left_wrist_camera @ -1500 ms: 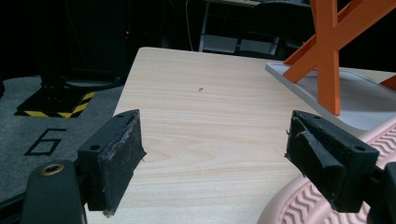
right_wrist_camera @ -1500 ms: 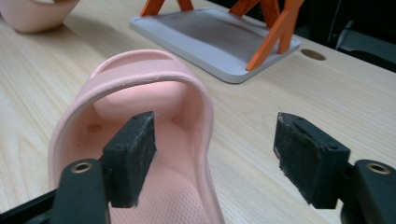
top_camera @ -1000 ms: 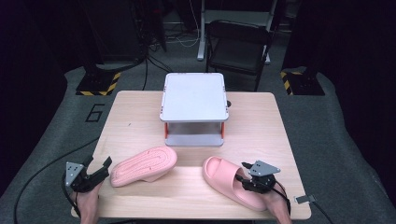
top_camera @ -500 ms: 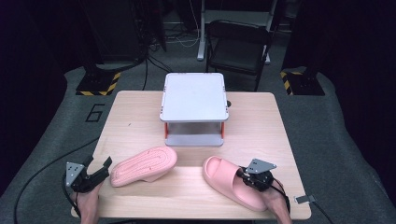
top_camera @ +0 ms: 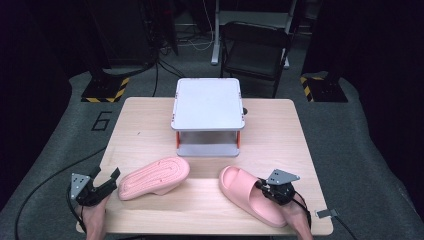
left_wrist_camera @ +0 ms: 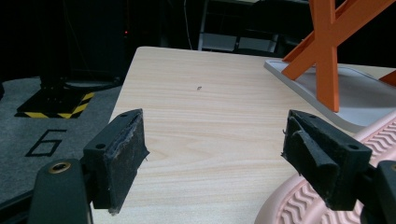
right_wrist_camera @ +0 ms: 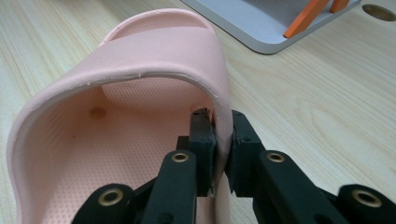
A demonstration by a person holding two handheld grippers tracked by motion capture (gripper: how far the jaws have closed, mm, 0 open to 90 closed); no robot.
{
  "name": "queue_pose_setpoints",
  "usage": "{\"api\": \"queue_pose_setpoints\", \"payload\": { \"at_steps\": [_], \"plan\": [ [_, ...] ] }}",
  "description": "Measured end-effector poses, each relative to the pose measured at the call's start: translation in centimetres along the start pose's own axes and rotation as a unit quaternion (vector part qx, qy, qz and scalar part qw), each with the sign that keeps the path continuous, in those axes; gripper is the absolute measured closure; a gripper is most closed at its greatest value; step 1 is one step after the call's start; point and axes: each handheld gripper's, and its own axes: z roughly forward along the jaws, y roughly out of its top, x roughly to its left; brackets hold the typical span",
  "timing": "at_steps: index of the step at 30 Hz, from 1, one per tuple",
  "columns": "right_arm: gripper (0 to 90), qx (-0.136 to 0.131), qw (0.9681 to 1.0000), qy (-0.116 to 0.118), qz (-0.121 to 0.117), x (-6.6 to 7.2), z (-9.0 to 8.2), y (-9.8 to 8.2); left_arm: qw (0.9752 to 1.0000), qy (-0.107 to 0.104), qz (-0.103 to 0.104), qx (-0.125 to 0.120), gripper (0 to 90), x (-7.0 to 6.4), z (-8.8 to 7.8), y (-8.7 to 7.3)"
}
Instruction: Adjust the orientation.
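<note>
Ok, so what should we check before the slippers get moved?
1. Right gripper clamped on the upright pink rubber slipper's side wall: ok.
2. Left gripper open: ok.
3. Upside-down pink rubber slipper between the left jaws: not ok, it lies beside one jaw.
4. White shelf rack with orange legs standing behind both slippers, apart from them: ok.
5. Grip firm enough to lift: cannot tell.

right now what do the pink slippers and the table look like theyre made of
The upright slipper looks like moulded foam or soft rubber, matte: tiny dimples cover its footbed, and its side wall is pinched between the right gripper jaws. The overturned slipper seems the same material, with a wavy ribbed sole. The table looks like pale wood or a wood-look laminate, smooth with printed-looking grain; I can't tell which.
</note>
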Motion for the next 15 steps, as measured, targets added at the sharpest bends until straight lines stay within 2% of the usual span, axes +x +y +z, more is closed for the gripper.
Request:
{"api": "queue_pose_setpoints", "payload": {
  "at_steps": [5,6,7,9,11,12,15],
  "plan": [
    [81.8,0.007,0.9999,-0.006,0.008,-0.05,0.08,-0.11,1.0,0.001,0.0,-0.001,20.8,0.01,0.02,0.01],
    [81.7,0.008,0.9999,-0.009,0.012,-0.1,0.1,-0.18,1.0,0.001,0.0,0.001,20.8,0.01,0.0,0.01],
    [81.8,0.005,0.9994,-0.016,0.031,-0.24,0.12,-0.26,1.0,0.001,-0.001,0.001,20.8,0.02,0.01,0.02],
    [81.8,0.007,0.9992,-0.019,0.034,-0.29,0.11,-0.28,1.0,0.001,-0.001,0.001,20.8,0.03,0.0,0.01],
    [81.9,0.005,0.9979,-0.038,0.052,-0.54,0.17,-0.32,1.0,0.002,-0.001,0.001,20.8,0.03,0.0,0.01],
    [81.9,0.005,0.9979,-0.038,0.052,-0.54,0.17,-0.32,1.0,0.002,-0.001,0.001,20.8,0.03,0.0,0.01],
    [82.0,0.004,0.9937,-0.071,0.086,-0.56,0.2,-0.41,1.0,0.002,-0.001,0.002,20.8,0.04,0.0,0.02]
  ]
}}
